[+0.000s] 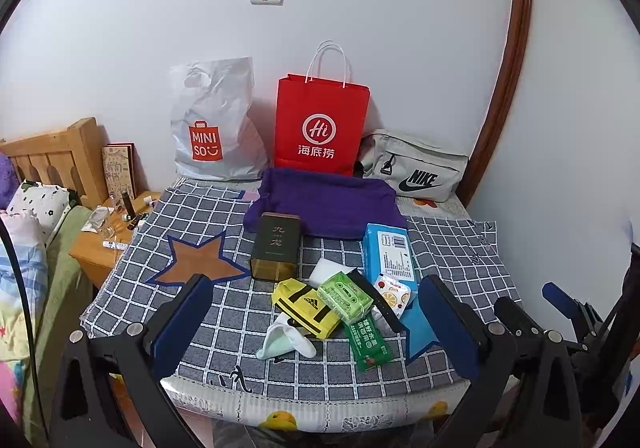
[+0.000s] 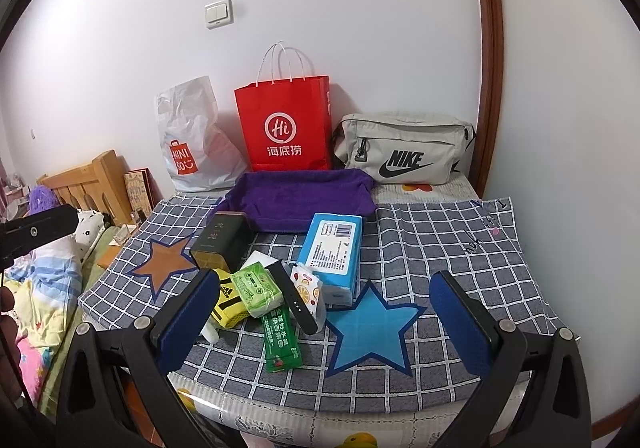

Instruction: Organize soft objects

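A heap of small items lies on the checked cloth (image 1: 224, 312): a yellow pouch (image 1: 306, 306), a green tissue pack (image 1: 346, 296), a blue tissue pack (image 1: 388, 252), a mint-and-white sock (image 1: 284, 342), a green snack packet (image 1: 368, 340), a black tin (image 1: 276, 248) and a black wristband (image 1: 378, 300). Behind them sits a purple cloth tray (image 1: 324, 200) (image 2: 300, 196). My left gripper (image 1: 320, 328) hangs open in front of the heap, holding nothing. My right gripper (image 2: 324, 322) is also open and empty, over the blue star, right of the heap (image 2: 256, 288).
Against the wall stand a white plastic bag (image 1: 216, 128), a red paper bag (image 1: 322, 128) and a grey Nike bag (image 1: 416, 168). A wooden bedside table (image 1: 116, 240) with small bottles and a bed with bedding (image 1: 24, 268) lie to the left. A door frame (image 1: 508, 88) rises at right.
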Demonstrator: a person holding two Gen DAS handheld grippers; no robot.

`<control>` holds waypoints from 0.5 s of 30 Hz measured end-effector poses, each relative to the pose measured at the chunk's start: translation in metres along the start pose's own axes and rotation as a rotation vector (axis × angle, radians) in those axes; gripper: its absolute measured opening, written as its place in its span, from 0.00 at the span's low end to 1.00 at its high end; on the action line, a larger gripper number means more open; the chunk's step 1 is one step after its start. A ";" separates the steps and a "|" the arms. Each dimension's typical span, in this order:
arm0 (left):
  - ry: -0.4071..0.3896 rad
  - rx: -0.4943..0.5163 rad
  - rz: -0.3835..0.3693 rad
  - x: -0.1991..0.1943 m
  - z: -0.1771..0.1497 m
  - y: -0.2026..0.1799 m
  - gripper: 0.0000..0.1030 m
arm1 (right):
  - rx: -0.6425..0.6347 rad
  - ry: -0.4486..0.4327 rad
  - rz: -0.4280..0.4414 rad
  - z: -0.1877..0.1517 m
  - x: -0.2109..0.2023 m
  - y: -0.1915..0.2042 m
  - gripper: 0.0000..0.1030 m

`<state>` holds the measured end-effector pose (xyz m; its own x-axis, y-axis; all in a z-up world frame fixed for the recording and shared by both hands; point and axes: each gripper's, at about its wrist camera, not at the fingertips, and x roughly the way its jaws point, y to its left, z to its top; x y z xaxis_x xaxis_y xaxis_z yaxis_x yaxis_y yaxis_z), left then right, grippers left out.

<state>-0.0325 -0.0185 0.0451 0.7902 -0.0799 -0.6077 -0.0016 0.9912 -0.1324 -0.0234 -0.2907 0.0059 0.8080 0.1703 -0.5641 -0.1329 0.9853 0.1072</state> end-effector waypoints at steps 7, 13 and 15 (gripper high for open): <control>-0.005 0.028 0.003 0.003 -0.001 -0.005 1.00 | 0.008 0.009 -0.010 -0.001 0.004 -0.004 1.00; 0.002 0.014 0.001 0.004 0.000 0.000 1.00 | 0.007 0.019 -0.015 -0.001 0.009 -0.004 1.00; 0.002 0.006 0.001 0.005 0.001 0.001 1.00 | 0.007 0.021 -0.015 0.000 0.009 -0.004 1.00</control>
<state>-0.0282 -0.0178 0.0430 0.7887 -0.0789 -0.6097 0.0009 0.9919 -0.1272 -0.0155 -0.2930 -0.0002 0.7976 0.1555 -0.5828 -0.1164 0.9877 0.1042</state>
